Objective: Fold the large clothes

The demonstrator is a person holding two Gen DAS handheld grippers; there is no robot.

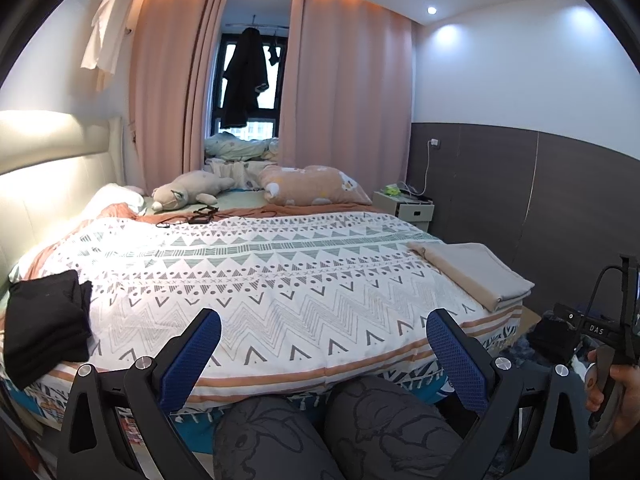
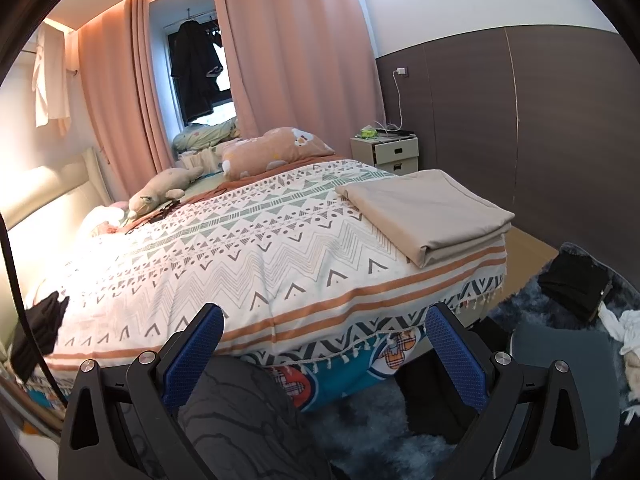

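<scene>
A folded beige cloth [image 2: 430,212] lies on the right near corner of the bed; it also shows in the left wrist view [image 1: 476,274]. A folded black garment [image 1: 44,320] lies on the left near corner, seen at the edge of the right wrist view [image 2: 44,328]. My left gripper [image 1: 323,338] is open and empty, held above the bed's near edge over my knees. My right gripper [image 2: 324,332] is open and empty, off the bed's near right corner. The right gripper body [image 1: 612,332] shows at the far right in the left wrist view.
The bed carries a patterned white cover [image 1: 260,280], a plush toy [image 1: 188,194], a pink pillow [image 1: 312,186] and black cables [image 1: 200,214]. A nightstand [image 2: 394,150] stands by the grey wall. Dark and white clothes [image 2: 576,288] lie on the blue rug at right.
</scene>
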